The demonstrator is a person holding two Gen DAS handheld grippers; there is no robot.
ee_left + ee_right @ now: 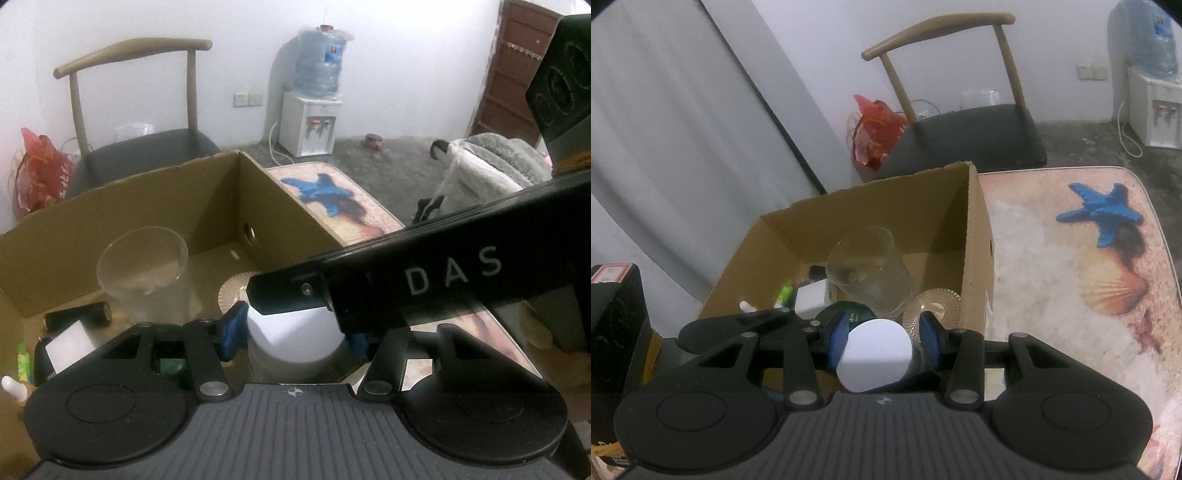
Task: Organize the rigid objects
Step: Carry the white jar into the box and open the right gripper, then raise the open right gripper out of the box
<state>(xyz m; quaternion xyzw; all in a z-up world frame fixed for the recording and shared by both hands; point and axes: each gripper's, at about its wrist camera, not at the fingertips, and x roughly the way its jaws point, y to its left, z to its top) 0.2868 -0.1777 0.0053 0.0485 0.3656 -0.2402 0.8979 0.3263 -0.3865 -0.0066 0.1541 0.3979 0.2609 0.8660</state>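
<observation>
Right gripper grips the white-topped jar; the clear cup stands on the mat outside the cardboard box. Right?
No: the right wrist view shows the clear cup inside the cardboard box, not on the mat. The right gripper does grip the white-topped jar.

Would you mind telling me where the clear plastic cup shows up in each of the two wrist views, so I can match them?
Left wrist view: the clear plastic cup stands left of centre, inside the cardboard box.
Right wrist view: the clear plastic cup sits near the centre, inside the cardboard box, just beyond the gripper fingers.
Shared landmark: the chair behind the box.
</observation>
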